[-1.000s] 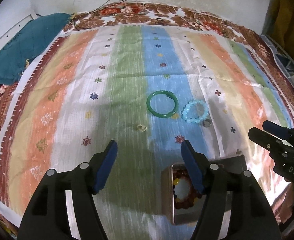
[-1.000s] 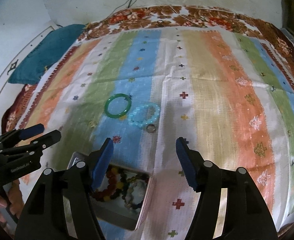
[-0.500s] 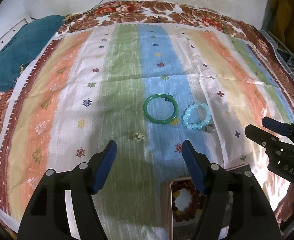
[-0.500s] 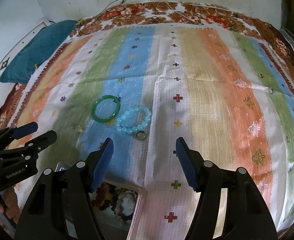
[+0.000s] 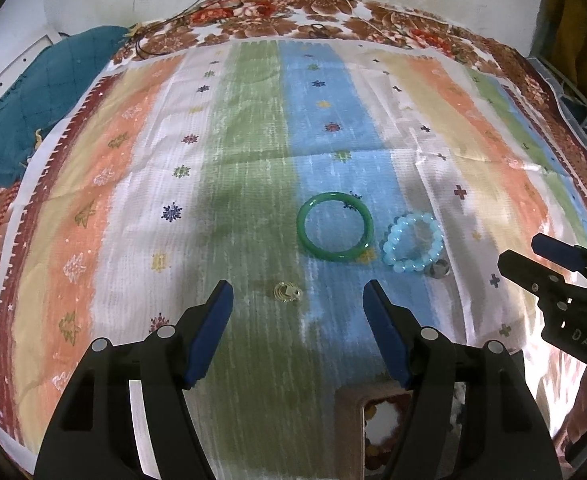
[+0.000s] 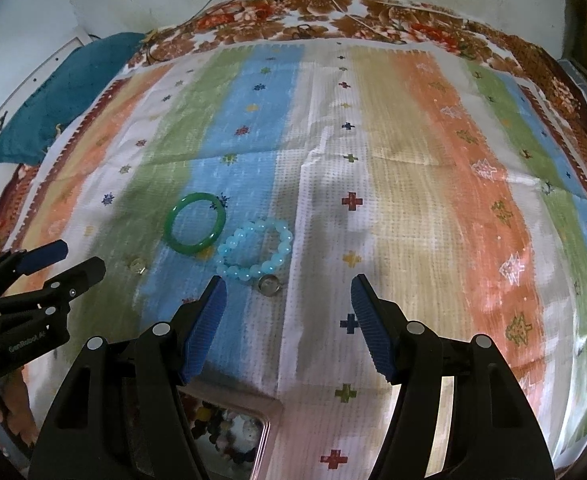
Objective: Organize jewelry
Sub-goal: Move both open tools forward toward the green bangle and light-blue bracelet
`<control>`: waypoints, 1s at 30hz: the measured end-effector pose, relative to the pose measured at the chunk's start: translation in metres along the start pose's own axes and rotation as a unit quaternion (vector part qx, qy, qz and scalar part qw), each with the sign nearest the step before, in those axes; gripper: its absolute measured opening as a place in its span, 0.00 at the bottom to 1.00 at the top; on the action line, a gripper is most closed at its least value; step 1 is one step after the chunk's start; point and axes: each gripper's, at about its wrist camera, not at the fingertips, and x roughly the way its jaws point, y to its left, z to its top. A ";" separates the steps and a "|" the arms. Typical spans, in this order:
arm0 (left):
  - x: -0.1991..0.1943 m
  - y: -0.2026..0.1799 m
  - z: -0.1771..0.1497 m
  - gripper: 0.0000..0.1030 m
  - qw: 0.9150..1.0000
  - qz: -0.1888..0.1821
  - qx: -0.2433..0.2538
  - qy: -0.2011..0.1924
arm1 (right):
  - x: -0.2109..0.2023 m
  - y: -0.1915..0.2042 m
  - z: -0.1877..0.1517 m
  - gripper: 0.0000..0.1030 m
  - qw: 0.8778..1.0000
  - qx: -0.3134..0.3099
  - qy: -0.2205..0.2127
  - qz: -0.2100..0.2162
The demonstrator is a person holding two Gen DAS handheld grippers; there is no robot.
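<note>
A green bangle [image 5: 335, 227] [image 6: 196, 223] lies on the striped cloth. A light blue bead bracelet [image 5: 412, 247] [image 6: 254, 249] lies right of it, with a small silver ring [image 5: 439, 269] [image 6: 269, 284] at its near edge. A small gold ring [image 5: 287, 291] [image 6: 137, 265] lies left of them. My left gripper [image 5: 298, 330] is open and empty, just short of the gold ring. My right gripper [image 6: 287, 322] is open and empty, just short of the silver ring. A metal box [image 5: 349, 420] [image 6: 267, 436] with bead bracelets inside sits at the near edge, partly hidden by the fingers.
The striped cloth [image 6: 413, 168] covers a floral bedspread [image 5: 333, 16]. A teal cushion [image 5: 33, 108] lies at the far left. Cables run down the wall at the back. A crate edge [image 5: 573, 92] shows at the far right.
Both grippers have moved forward over the cloth toward the jewelry. The box has slid toward the bottom edge of both views. The jewelry has not moved.
</note>
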 end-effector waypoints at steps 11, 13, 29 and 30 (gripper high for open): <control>0.014 -0.001 0.011 0.65 1.000 0.015 0.008 -0.007 | 0.022 -0.003 0.010 0.63 1.000 0.007 0.012 0.006; 0.021 0.000 0.012 0.65 1.000 0.018 0.009 -0.003 | 0.025 -0.003 0.012 0.63 1.000 0.004 0.008 0.003; 0.064 0.002 0.026 0.65 1.000 0.019 0.010 0.002 | 0.064 -0.003 0.022 0.63 0.999 -0.005 0.035 -0.001; 0.067 0.002 0.027 0.65 1.000 0.021 0.011 0.002 | 0.066 -0.002 0.023 0.63 0.999 -0.009 0.034 -0.002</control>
